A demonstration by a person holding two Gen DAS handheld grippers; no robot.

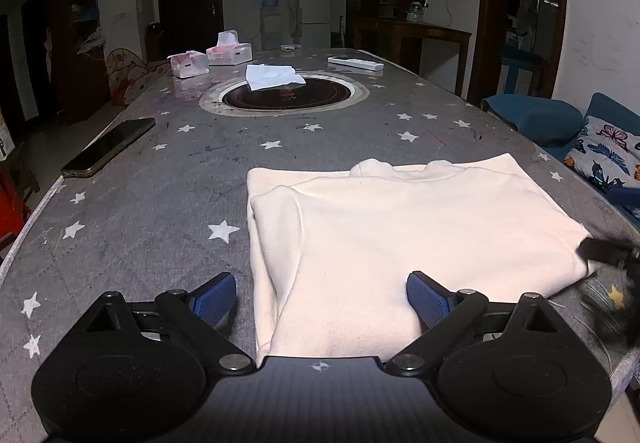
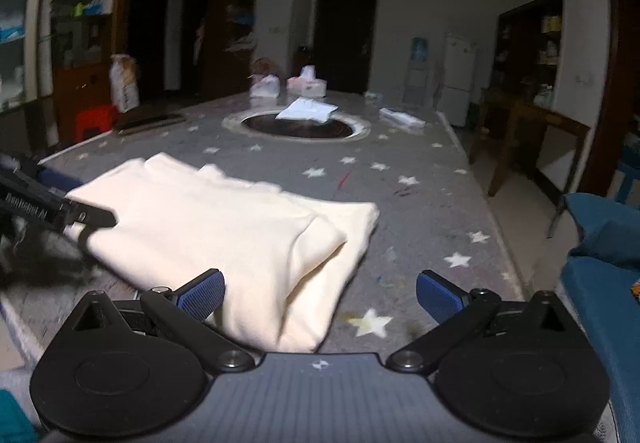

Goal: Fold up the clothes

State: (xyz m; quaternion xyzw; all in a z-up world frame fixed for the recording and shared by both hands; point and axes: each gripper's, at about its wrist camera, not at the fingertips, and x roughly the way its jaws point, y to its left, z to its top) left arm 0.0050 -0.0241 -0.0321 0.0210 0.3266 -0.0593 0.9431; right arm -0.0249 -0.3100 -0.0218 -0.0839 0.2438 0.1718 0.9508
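The left gripper (image 1: 322, 297) sits low at the near edge of the bench (image 1: 160, 203), its blue pads spread wide, holding nothing. Between them lies a cream folded garment (image 1: 400, 227), flat on the grey star cloth. The right gripper (image 2: 320, 297) is spread wide too, by the garment's near corner. White writing on the other gripper's black arm is too blurry to read. A dark phone (image 1: 108, 147) lies well apart.
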